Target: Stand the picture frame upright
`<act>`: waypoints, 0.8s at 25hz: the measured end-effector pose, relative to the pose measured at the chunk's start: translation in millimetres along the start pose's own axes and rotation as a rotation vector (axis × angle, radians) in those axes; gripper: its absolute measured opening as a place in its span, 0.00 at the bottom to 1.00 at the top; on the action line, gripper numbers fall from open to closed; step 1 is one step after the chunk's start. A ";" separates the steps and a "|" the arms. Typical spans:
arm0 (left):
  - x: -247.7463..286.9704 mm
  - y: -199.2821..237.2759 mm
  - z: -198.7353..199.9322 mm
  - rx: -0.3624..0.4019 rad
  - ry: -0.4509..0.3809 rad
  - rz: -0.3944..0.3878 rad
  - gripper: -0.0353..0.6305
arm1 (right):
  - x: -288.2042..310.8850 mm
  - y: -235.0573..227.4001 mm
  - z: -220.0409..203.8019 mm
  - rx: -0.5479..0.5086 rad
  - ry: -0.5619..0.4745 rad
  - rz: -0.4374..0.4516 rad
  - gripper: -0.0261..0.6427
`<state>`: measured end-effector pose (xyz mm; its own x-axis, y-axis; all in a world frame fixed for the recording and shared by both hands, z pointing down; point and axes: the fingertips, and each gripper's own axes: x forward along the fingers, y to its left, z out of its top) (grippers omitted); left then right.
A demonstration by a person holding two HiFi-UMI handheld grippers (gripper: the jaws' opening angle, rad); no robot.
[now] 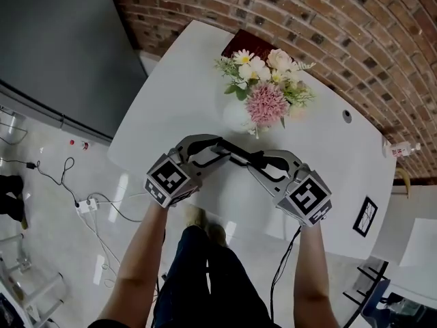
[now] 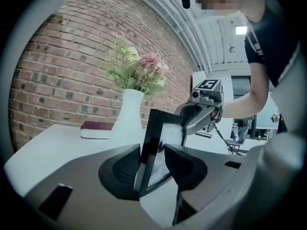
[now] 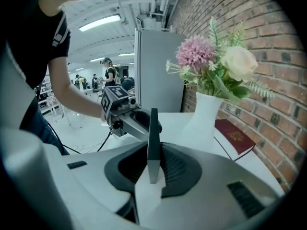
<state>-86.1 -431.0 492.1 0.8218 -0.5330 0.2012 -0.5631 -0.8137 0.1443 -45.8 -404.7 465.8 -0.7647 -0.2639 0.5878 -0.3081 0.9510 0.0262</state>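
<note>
Black picture frame (image 1: 240,154), count one in hand: dark border, glass front. From above it reads as a thin bar set on edge, spanning between the two grippers over the desk's (image 1: 177,94) near edge. Whether its lower edge touches the desk cannot be told. The right gripper (image 1: 263,159) has the frame's right end. In the right gripper view both pads of this gripper (image 3: 153,150) are clamped on the frame (image 3: 153,128), which rises straight and edge-on between them. The left gripper (image 1: 220,145) is at the left end. In the left gripper view the frame (image 2: 154,143) slants between the jaws of that gripper (image 2: 152,150), its dark border against the pad at the view's left and a strip of glass showing before the other pad. These jaws stand apart around it, not clamped. Also on the desk, toward the far edge: one white vase (image 1: 235,118), one bunch of flowers (image 1: 266,87) in it, one red book (image 1: 239,43) behind. One more small framed picture (image 1: 365,217) shows toward the right end.
</note>
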 end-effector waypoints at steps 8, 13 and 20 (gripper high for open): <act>7.3 22.3 2.2 0.034 0.011 -0.034 0.27 | 11.1 -22.1 6.1 0.000 0.009 0.011 0.15; 10.9 33.9 1.1 0.028 0.007 -0.050 0.26 | 17.6 -33.1 9.2 0.003 0.004 0.021 0.15; 13.2 48.0 -2.5 -0.003 0.009 -0.023 0.24 | 24.1 -44.6 11.4 -0.011 0.024 0.024 0.15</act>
<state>-102.5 -476.5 504.1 0.8337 -0.5120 0.2068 -0.5443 -0.8250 0.1521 -56.9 -455.4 469.6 -0.7578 -0.2372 0.6079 -0.2835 0.9588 0.0208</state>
